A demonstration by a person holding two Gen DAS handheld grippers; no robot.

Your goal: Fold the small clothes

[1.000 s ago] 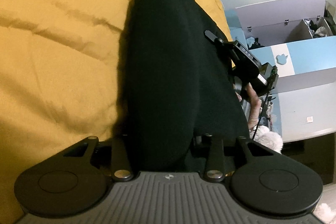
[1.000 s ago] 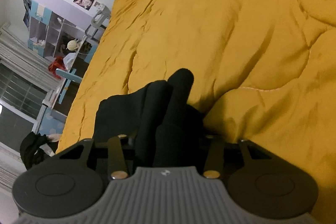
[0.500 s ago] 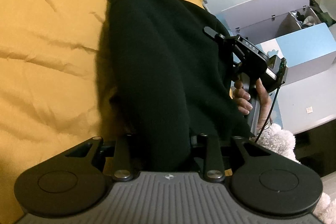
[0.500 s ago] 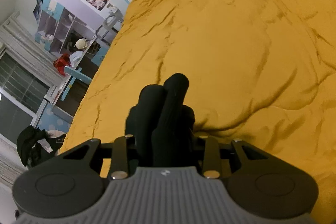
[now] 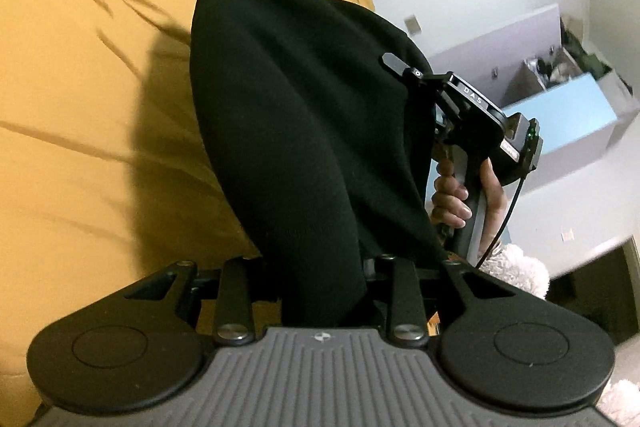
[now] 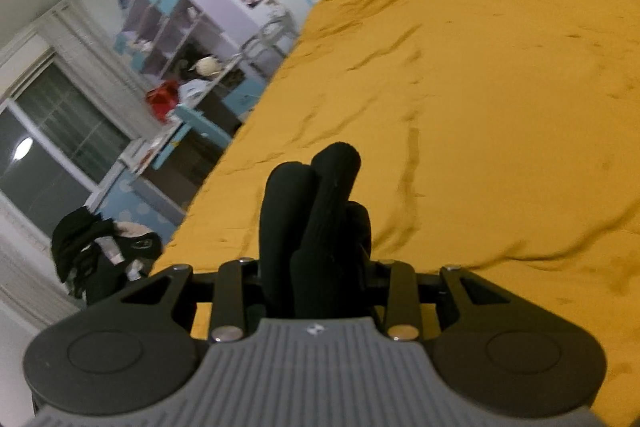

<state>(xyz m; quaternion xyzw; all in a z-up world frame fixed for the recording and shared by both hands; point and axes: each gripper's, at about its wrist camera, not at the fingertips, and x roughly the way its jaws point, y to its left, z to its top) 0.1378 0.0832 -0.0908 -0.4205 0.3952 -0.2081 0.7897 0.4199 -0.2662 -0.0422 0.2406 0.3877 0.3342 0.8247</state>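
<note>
A black garment [image 5: 304, 131] hangs stretched between my two grippers above the mustard-yellow bedcover [image 5: 80, 115]. My left gripper [image 5: 320, 279] is shut on one end of it; the cloth hides the fingertips. In the left wrist view the right gripper [image 5: 460, 107] shows at the garment's far right edge, held by a hand. In the right wrist view my right gripper [image 6: 316, 267] is shut on a bunched fold of the black garment [image 6: 316, 211], lifted over the bedcover [image 6: 480, 107].
White and blue furniture [image 5: 560, 99] and a fluffy white thing [image 5: 516, 267] stand beyond the bed's right edge. In the right wrist view, shelves [image 6: 172, 23], a window [image 6: 52, 147] and a pile of dark clothes [image 6: 100, 259] lie to the left of the bed.
Both grippers have risen with the garment. It has lifted off the bedcover and now hangs higher between them, and both views tilt up toward the room.
</note>
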